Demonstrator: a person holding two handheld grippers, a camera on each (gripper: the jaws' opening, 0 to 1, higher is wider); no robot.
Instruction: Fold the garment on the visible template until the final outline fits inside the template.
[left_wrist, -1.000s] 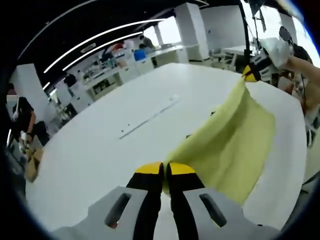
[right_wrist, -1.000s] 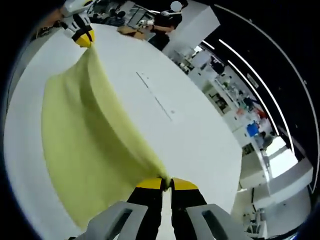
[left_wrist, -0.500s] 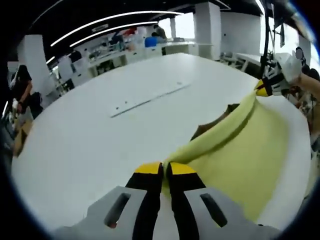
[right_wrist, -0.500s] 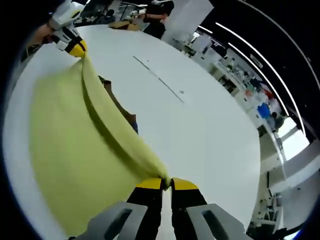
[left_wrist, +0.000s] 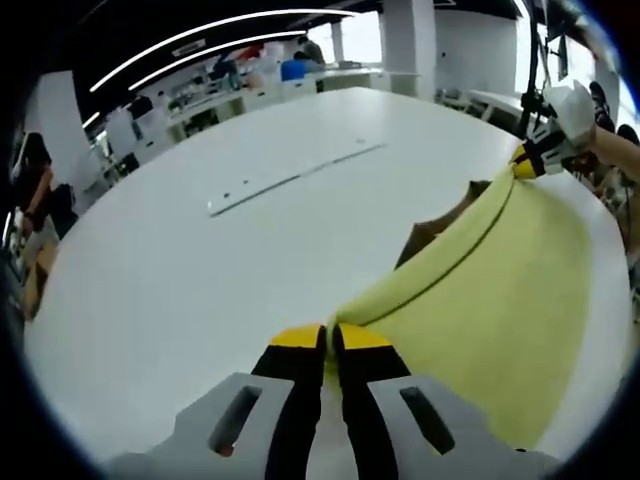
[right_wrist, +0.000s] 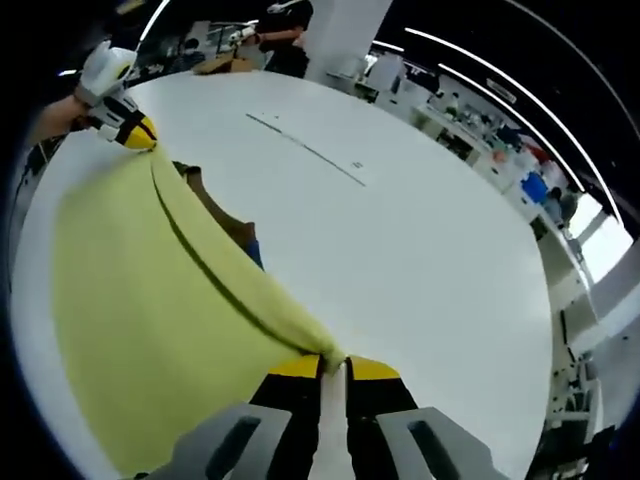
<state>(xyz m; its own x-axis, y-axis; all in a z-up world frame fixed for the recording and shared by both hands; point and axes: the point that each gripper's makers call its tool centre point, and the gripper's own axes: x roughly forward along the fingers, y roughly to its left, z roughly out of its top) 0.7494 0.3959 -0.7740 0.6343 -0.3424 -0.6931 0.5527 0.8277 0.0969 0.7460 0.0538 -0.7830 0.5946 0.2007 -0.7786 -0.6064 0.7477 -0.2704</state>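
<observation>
**Yellow garment held taut between two grippers above a white table**

In the left gripper view, the left gripper (left_wrist: 330, 345) rises from the bottom centre, its yellow-tipped jaws pressed together on one corner of a pale yellow garment (left_wrist: 500, 290). The cloth stretches from there toward the upper right of the frame, where the right gripper (left_wrist: 527, 165) pinches the opposite corner, with a person's hand behind it. The pull between the two corners keeps the top edge straight, likely so the cloth can be laid down flat and without wrinkles.

In the right gripper view, the right gripper sits at the bottom centre, jaws closed on its own corner, and the garment fills the left half of the frame, running up to the left gripper at the upper left.

Beneath the raised edge a brown shape (right_wrist: 215, 215) with a hint of blue shows on the white table (left_wrist: 200, 280); it may be the template, but it is mostly hidden. The garment hangs over the table's near side, apparently not yet folded.
</observation>
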